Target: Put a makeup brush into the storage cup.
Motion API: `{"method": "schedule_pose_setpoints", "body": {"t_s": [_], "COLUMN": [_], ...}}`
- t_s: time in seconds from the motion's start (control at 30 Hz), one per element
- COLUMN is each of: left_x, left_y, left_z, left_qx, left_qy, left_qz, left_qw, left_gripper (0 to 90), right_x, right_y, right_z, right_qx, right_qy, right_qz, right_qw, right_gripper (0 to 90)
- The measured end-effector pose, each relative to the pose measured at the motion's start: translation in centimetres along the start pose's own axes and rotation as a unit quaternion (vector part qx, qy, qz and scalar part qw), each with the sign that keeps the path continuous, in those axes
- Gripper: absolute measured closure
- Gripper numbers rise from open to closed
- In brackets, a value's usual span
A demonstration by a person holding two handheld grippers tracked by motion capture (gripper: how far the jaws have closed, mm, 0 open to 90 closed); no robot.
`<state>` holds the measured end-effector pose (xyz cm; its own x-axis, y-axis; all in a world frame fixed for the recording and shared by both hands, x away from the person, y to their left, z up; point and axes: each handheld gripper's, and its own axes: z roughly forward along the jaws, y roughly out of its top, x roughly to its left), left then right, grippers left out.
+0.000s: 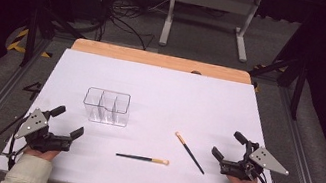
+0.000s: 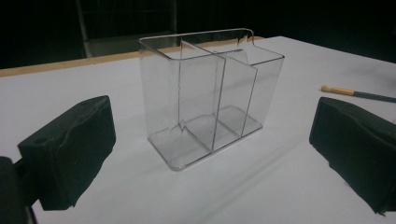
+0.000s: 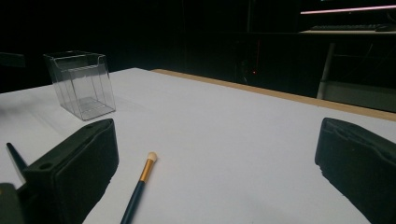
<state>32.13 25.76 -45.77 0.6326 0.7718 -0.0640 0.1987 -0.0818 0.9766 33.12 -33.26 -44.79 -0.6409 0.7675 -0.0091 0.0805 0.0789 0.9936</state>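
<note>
A clear plastic organiser (image 1: pixel 106 107) with three compartments stands left of the middle of the white table. Two thin black sticks with tan ends lie in front of it: one level (image 1: pixel 143 158), one slanted (image 1: pixel 189 152). My left gripper (image 1: pixel 68 121) rests near the front left, open and empty. It faces the organiser (image 2: pixel 210 98), which stands beyond its wide-apart jaws. My right gripper (image 1: pixel 228 144) rests at the front right, open and empty. The slanted stick (image 3: pixel 140 186) lies between its jaws on the table, untouched, with the organiser (image 3: pixel 81 84) far off to the left.
The white sheet (image 1: pixel 162 86) covers the table, and a wooden strip (image 1: pixel 161 60) shows along its far edge. Beyond it stand a white frame (image 1: pixel 211 8) and loose cables on the dark floor. A tan stick end (image 2: pixel 338 90) lies right of the organiser.
</note>
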Motion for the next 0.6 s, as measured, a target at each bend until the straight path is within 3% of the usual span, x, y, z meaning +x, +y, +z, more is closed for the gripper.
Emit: {"method": "schedule_pose_setpoints", "body": {"t_s": [0.33,0.6], "left_x": [-1.6,-3.3], "left_y": [1.6,3.0], "left_z": [1.3,3.5], "left_qx": [-0.014,-0.014], "left_qy": [-0.034,-0.072], "left_qz": [0.009,0.03], "left_qw": [0.9993,0.9968], "left_gripper": [1.1,1.2], "right_x": [0.1,0.1], "right_y": [-0.1,-0.1], "right_z": [0.2,0.2], "right_qx": [0.005,0.007], "right_qy": [0.0,-0.001], "right_qz": [-0.004,0.001], "right_qw": [1.0,1.0], "right_gripper": [0.0,0.0]}}
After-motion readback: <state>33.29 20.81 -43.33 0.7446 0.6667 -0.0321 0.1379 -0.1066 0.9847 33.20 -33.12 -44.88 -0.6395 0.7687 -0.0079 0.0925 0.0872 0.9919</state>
